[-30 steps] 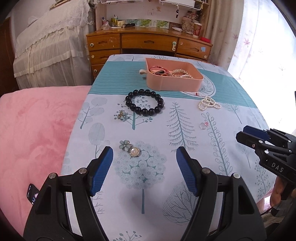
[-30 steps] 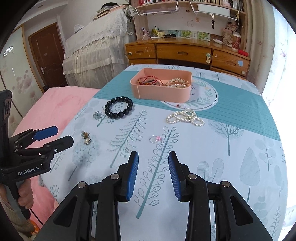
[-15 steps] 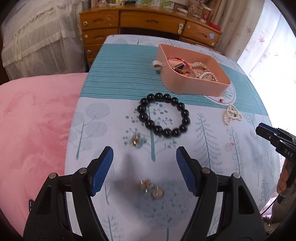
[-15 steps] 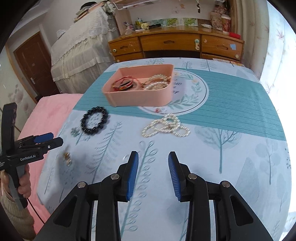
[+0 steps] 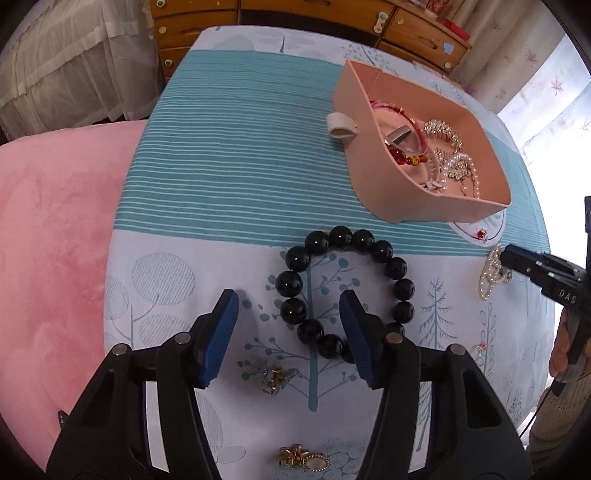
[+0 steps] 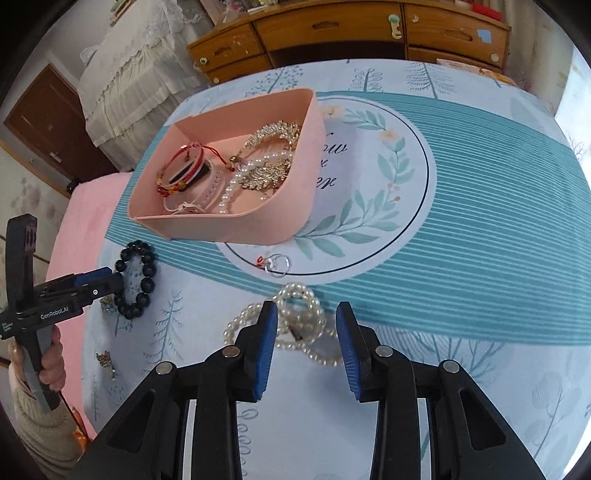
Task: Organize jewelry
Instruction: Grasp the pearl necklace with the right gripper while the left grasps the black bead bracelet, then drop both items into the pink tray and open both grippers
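A black bead bracelet [image 5: 343, 288] lies on the patterned cloth; its left side sits between the fingers of my open left gripper [image 5: 288, 321], which hovers over it. It also shows in the right wrist view [image 6: 138, 280]. A white pearl necklace [image 6: 295, 325] lies bunched between the fingers of my open right gripper [image 6: 306, 332]; it also shows in the left wrist view [image 5: 489, 273]. A pink tray [image 6: 236, 223] holds several bracelets and pearl pieces; it also shows in the left wrist view [image 5: 373, 177].
A small silver ring with a red stone [image 6: 276, 264] lies in front of the tray. Gold and flower earrings [image 5: 275, 376] and a brooch pair [image 5: 304, 457] lie near my left gripper. A pink blanket [image 5: 55, 240] lies left. A wooden dresser [image 6: 332, 33] stands behind.
Both grippers have moved forward and down toward the table. The left one now straddles the black bracelet's left side, the right one straddles the pearl necklace. Both stay open.
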Motion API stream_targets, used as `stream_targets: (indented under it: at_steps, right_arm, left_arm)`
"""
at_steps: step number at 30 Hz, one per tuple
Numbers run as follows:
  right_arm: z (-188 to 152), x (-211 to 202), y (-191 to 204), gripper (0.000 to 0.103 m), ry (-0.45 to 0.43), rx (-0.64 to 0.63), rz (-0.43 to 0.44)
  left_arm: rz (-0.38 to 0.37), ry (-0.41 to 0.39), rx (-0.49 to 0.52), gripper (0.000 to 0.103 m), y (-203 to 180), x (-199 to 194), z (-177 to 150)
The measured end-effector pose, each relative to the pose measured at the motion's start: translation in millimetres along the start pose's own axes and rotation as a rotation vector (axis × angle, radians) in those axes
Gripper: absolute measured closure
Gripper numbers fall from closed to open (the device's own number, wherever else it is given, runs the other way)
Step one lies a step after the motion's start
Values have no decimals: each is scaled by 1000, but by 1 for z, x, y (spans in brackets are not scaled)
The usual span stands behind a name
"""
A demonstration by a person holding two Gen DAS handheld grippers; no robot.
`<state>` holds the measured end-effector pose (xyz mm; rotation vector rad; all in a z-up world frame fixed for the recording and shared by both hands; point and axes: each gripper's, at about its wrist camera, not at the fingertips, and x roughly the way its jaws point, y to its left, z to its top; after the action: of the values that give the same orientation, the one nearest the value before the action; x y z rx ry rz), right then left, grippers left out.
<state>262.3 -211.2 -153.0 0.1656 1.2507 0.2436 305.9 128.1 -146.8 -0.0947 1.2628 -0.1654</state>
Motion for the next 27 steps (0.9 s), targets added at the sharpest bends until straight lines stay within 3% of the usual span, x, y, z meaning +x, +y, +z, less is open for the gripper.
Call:
stream_targets:
  at_steps: [9,11,12,15,20,27]
  right_arm:
    - [8,11,20,76,34,-124,-104]
    - [7,11,24,80,42,-141,-104]
    - [7,11,25,88,46,-141,-91]
    - [6,11,28,98,57,-139,-79]
    - [1,0,26,98,39,-99,-49]
    - [3,-70,55,98,-112,-131,-2]
  left_arm:
    - [117,37,97,49,-26,15,9]
    - [116,43,104,55,-30,17,11]
    - [112,48,114,61,-33,18,13]
    - [104,60,131,91,-39,18,14]
    - [84,58,107,91,-37,15,10]
    - [63,-59,108,91,-46,-42,6]
